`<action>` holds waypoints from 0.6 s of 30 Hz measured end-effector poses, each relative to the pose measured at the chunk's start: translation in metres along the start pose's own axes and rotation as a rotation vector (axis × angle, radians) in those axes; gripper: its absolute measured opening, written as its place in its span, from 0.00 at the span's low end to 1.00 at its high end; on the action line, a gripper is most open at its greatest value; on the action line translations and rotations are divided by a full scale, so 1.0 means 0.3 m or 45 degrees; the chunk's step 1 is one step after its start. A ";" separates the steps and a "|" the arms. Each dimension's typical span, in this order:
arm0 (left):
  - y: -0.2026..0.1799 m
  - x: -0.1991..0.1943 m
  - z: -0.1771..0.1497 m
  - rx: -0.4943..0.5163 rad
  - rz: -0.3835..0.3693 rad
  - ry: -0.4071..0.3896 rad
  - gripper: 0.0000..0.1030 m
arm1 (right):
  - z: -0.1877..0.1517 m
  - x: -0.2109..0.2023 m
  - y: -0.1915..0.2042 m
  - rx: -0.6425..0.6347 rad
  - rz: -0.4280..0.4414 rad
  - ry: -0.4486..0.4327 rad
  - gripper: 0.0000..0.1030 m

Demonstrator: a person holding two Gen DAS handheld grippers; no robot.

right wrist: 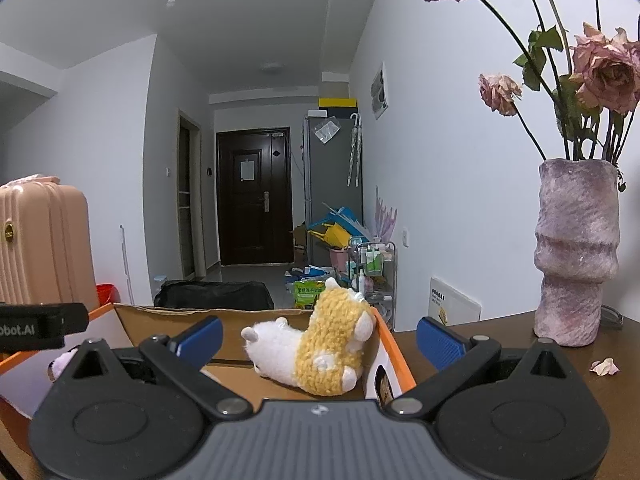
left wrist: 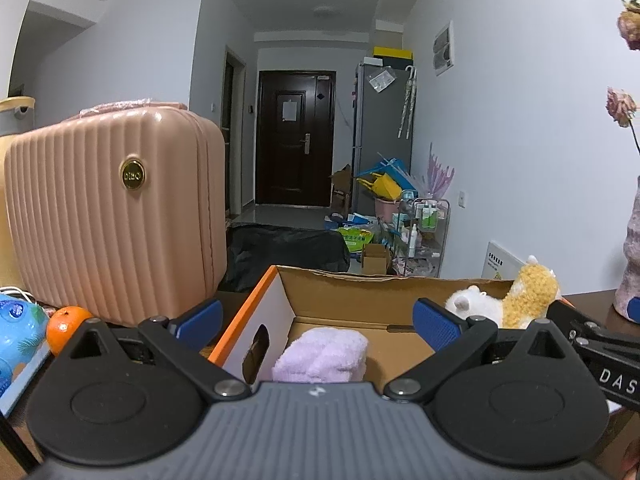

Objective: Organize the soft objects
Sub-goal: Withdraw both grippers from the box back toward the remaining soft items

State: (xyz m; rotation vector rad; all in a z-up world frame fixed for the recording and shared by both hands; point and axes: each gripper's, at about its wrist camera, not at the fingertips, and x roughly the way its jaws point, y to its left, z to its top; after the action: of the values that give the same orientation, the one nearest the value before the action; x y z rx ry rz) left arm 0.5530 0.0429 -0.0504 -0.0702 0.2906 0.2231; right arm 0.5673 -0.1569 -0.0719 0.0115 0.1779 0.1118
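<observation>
Left wrist view showed us the lilac towel point(left wrist: 322, 356), folded soft, lying on the floor of the cardboard box point(left wrist: 340, 296) near its left wall. In the far right corner of that same box lay the plush toy point(left wrist: 508, 300), white at one end and yellow at the other; from the right wrist camera we saw it point(right wrist: 316, 352) resting on its side against the box's orange-edged right wall point(right wrist: 394, 354). Our left gripper point(left wrist: 318, 320) stood over the box with its jaws spread wide and nothing between them, the towel below and apart from the blue pads point(left wrist: 436, 326). Our right gripper point(right wrist: 320, 336) was likewise wide open and empty, the toy lying beyond its fingers without touching them. The box sat on a dark wooden table point(right wrist: 500, 344). To the left stood a pink ribbed suitcase point(left wrist: 116, 216) with an orange point(left wrist: 66, 328) beside it; to the right, a mottled purple vase point(right wrist: 576, 256) held dried roses point(right wrist: 604, 72), and one fallen petal point(right wrist: 605, 367) lay on the tabletop.
</observation>
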 end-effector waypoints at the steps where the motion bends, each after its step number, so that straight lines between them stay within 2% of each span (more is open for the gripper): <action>1: -0.001 -0.008 -0.004 0.006 -0.003 -0.005 1.00 | 0.000 -0.006 -0.002 -0.001 -0.001 -0.003 1.00; 8: 0.023 -0.065 -0.014 0.007 0.006 -0.020 1.00 | -0.007 -0.054 -0.024 -0.012 -0.023 -0.001 1.00; 18: 0.106 -0.146 -0.031 -0.055 0.053 -0.011 1.00 | -0.028 -0.174 -0.056 -0.051 -0.067 -0.006 1.00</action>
State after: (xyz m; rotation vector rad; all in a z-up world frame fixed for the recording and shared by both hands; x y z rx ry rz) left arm 0.5024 0.0637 -0.0478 -0.1060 0.2789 0.2706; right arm 0.5166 -0.1793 -0.0712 -0.0330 0.1712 0.0630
